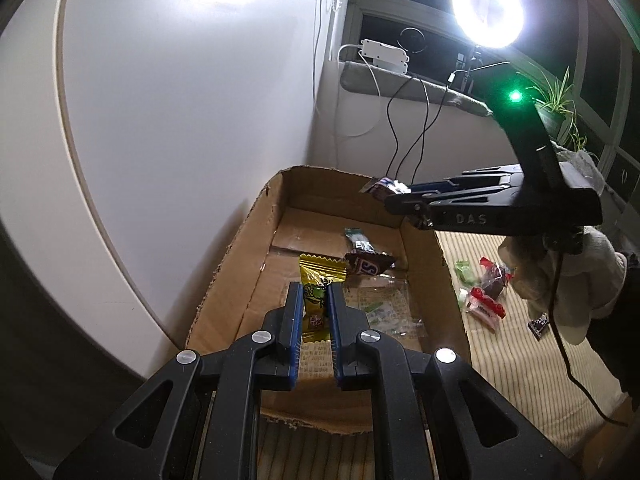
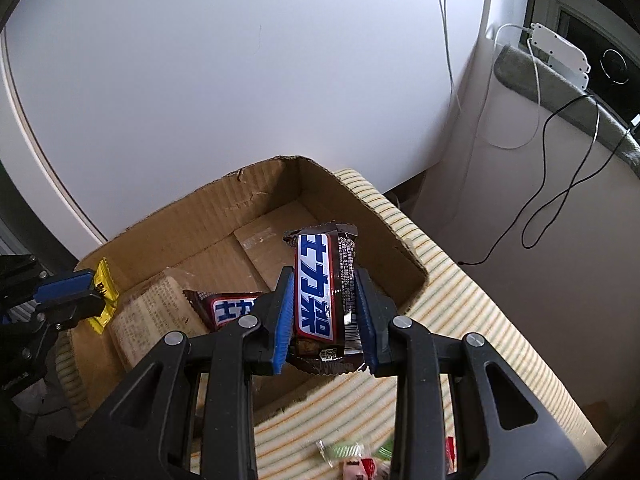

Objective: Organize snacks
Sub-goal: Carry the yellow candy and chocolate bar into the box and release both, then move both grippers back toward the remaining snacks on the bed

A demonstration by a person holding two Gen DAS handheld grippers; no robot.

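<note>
Fingers (image 1: 294,312) of the left gripper (image 1: 314,312), black with ribbed blue pads, pinch a glossy yellow candy wrapper (image 1: 316,300) with crimped zigzag ends, held above the near part of an open cardboard box (image 1: 236,264). In the right wrist view, the right gripper (image 2: 326,312) clamps a brown chocolate bar (image 2: 320,292) lengthwise between its 2 blue-padded fingers (image 2: 282,320); the shiny wrapper carries a white band with blue lettering and a sawtooth seal at the far end. This bar hangs over the box's right side.

The box is corrugated, its top edges torn and ragged, with flat flaps forming the floor. Lying inside are a second brown chocolate bar (image 1: 366,266) of the same kind, a green-and-white packet (image 1: 358,240) and a clear crinkled plastic wrapper (image 1: 380,308).

The box sits on a woven mat (image 1: 516,340) with fine pale yellow stripes. On the mat, just right of the box, lie several small candies (image 1: 486,292) in red, green and clear twisted wrappers. A gloved hand (image 1: 560,276) in pale knit fabric holds the right gripper.
</note>
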